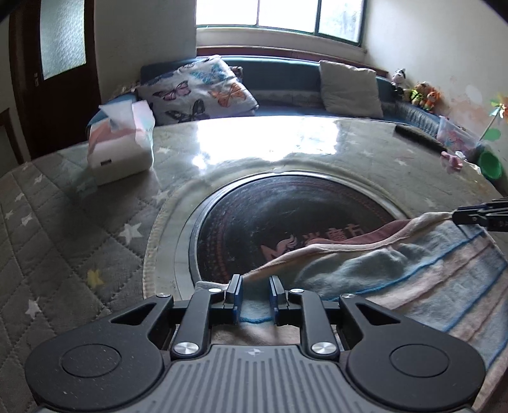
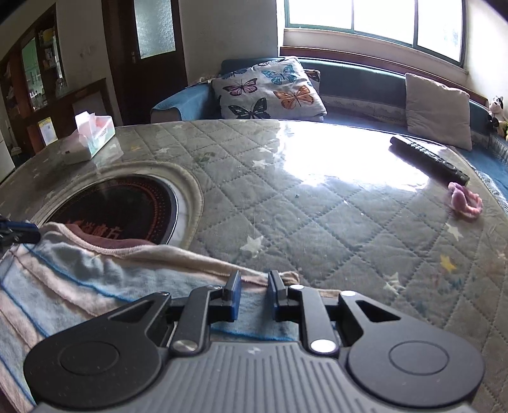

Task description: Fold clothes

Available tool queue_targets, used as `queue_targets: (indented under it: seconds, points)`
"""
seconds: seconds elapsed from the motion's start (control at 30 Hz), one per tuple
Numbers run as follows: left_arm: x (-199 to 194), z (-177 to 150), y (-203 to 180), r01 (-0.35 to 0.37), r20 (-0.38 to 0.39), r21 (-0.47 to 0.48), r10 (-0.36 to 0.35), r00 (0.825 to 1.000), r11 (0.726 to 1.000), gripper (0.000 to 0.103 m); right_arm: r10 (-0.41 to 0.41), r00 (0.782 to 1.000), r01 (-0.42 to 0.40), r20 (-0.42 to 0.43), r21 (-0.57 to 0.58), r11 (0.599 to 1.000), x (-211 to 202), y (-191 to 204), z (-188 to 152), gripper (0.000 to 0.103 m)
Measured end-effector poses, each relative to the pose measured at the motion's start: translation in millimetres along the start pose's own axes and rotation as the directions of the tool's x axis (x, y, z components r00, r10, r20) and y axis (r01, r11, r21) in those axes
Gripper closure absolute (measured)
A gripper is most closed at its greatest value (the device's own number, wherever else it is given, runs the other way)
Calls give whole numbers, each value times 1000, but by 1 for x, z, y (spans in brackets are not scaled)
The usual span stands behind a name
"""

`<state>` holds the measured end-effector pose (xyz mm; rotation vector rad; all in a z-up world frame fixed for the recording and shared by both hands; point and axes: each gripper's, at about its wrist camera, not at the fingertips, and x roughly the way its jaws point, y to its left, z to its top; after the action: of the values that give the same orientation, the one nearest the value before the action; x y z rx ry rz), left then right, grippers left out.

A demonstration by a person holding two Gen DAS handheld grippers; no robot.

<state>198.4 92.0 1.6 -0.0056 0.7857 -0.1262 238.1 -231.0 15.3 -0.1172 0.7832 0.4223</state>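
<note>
On the near part of the desk (image 2: 317,203), over its quilted, star-printed cover, we see the striped garment (image 1: 412,276) lying spread, pale blue and pink with thin blue lines and a cream collar edge. Its far edge overlaps the dark round hotplate (image 1: 285,216) set into the desk. Our left hand-held gripper (image 1: 255,294) sits at the garment's left near corner with its blue-padded fingers a narrow way apart, cloth showing in the gap between them; whether the pads press the fabric we cannot tell. Our right hand-held gripper (image 2: 254,294) is at the opposite corner, on the right, its fingers likewise narrowly parted over the collar edge, and again contact is unclear. From the left wrist view the right gripper's tips appear at the far right edge, touching the raised end of the collar. Far left on the desk stands a tissue box (image 1: 122,149). Toward the far right lie a black remote control (image 2: 428,160) and, near it, a small pink item (image 2: 465,201). Beyond the desk runs a blue sofa (image 2: 358,82) carrying a butterfly-print cushion (image 2: 270,89) and a plain grey cushion (image 2: 439,109), under a bright window (image 2: 381,22).
</note>
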Motion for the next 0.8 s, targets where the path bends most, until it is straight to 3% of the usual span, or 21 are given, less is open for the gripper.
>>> queue_targets:
  seconds: [0.3,0.43,0.8]
  points:
    - [-3,12,-27,90,23,30,-91,996,996,83,42,999,-42,-2,-36,998,-4,16,4,85]
    - [12,14,-33,73,-2,39,-73,997,997,82,86,996,-87,-14,-71,994,2,35,7,85]
    - [18,13,-27,67,-9,15,-66,998,998,76,86,996,-86,-4,-92,992,15,56,14,80]
